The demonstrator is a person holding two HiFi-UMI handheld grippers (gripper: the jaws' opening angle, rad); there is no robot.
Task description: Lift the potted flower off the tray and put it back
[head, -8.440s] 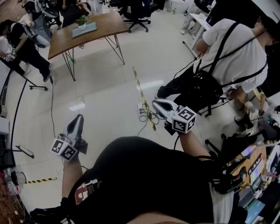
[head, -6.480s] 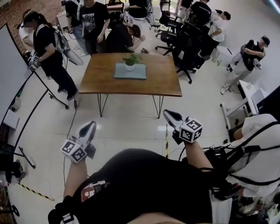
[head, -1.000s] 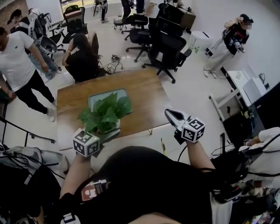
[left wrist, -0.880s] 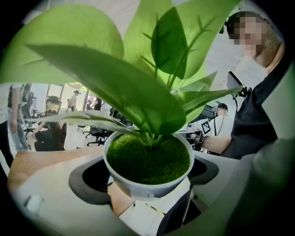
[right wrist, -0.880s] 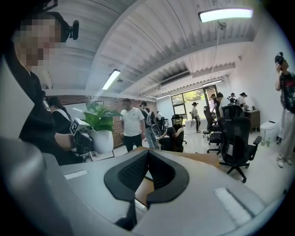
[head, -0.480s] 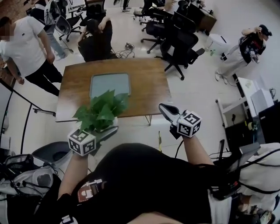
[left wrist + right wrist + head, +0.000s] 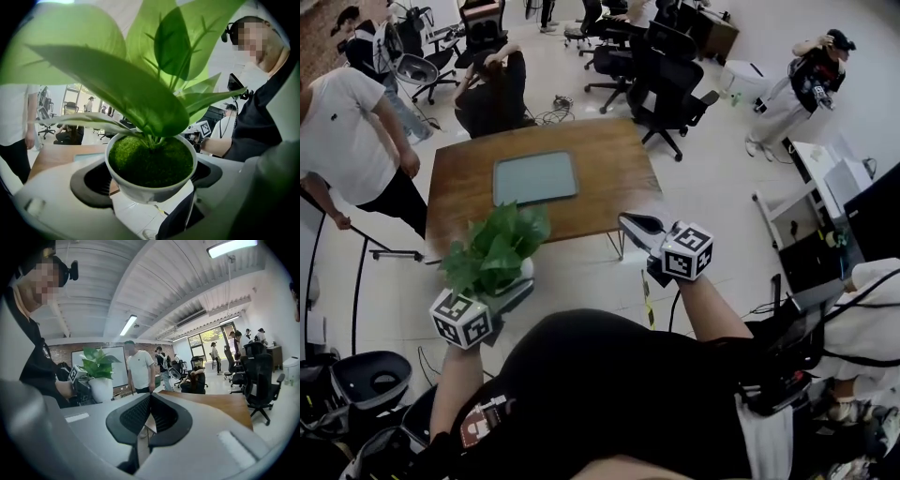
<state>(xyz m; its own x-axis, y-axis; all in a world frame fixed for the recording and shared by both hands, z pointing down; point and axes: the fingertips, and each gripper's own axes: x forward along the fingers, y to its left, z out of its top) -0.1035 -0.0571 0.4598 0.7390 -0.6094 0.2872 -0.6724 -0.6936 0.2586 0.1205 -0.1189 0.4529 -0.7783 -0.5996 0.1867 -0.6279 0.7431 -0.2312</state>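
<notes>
Location of potted flower (image 7: 492,251): off tray (image 7: 535,177), carried upright out past the near edge of table (image 7: 609,178), over floor (image 7: 581,272). Clamped across the white pot by left gripper (image 7: 514,291), jaws spread wide, one pad on each side of the wall just below the rim. Right gripper (image 7: 636,225) empty, jaws pressed together with nothing between them, beside the plant and well apart from it. Handling, as judged: pot rigid and smooth, likely slippery under the pads; probably light, yet top-heavy under the broad leaves; leaves and stems soft, unfit as a grip point. Take hold on the pot wall only, across its full width, below the rim. Keep upright during the return; expect tipping under any tilt or sudden stop. Set down flat inside the tray's border, near its middle. Limits of visibility: pot base and pad contact masked by foliage in the head view; underside of pot cut off by the jaws in the left gripper view; most of that view filled by leaves, tray reduced to a sliver behind the left jaw. Weight, and real or artificial nature of the plant, not determinable. Seen small in the right gripper view, at left, next to standing person (image 7: 139,369).
</notes>
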